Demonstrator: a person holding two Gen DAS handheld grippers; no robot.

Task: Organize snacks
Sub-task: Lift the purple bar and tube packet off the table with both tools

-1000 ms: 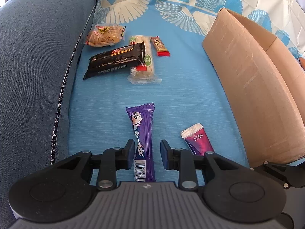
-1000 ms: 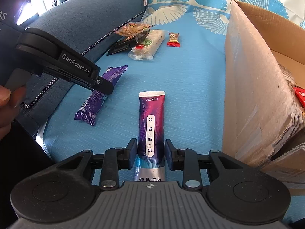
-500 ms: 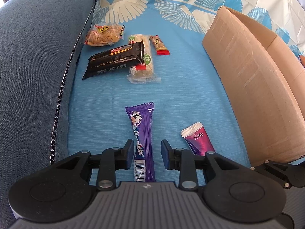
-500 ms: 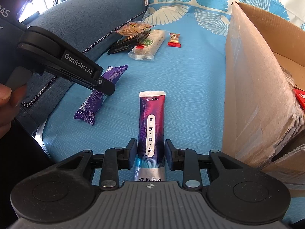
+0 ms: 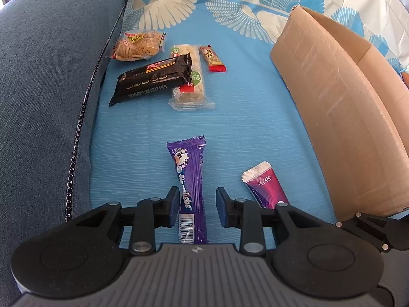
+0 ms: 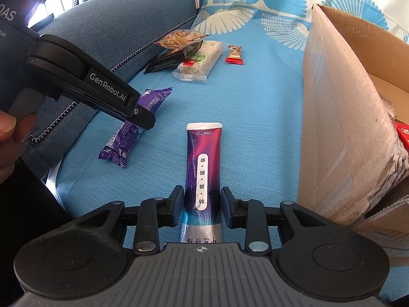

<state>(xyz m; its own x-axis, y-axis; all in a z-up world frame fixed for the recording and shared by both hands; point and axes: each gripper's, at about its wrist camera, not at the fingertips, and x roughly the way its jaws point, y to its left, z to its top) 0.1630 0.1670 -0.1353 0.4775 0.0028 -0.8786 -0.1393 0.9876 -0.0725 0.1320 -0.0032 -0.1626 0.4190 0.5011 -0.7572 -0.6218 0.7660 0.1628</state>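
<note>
A purple Alpenliebe bar (image 5: 190,179) lies on the blue sheet between the fingers of my left gripper (image 5: 196,204). The jaws are open with gaps on both sides of the bar. It also shows in the right wrist view (image 6: 133,130), under the left gripper's finger (image 6: 143,117). A magenta-purple sachet (image 6: 203,168) lies between the fingers of my right gripper (image 6: 202,206); the pads stand close beside it but apart. The sachet's top shows in the left wrist view (image 5: 263,186).
A cardboard box (image 5: 340,117) stands at the right, with a red packet (image 6: 404,133) inside. Farther back lie a black biscuit pack (image 5: 150,81), a cracker bag (image 5: 138,46), a clear wrapped snack (image 5: 194,87) and a small red bar (image 5: 212,58). A blue sofa cushion (image 5: 46,89) rises at left.
The left gripper has drawn back slightly. The bar and the sachet lie where they were, and both jaws keep the same width.
</note>
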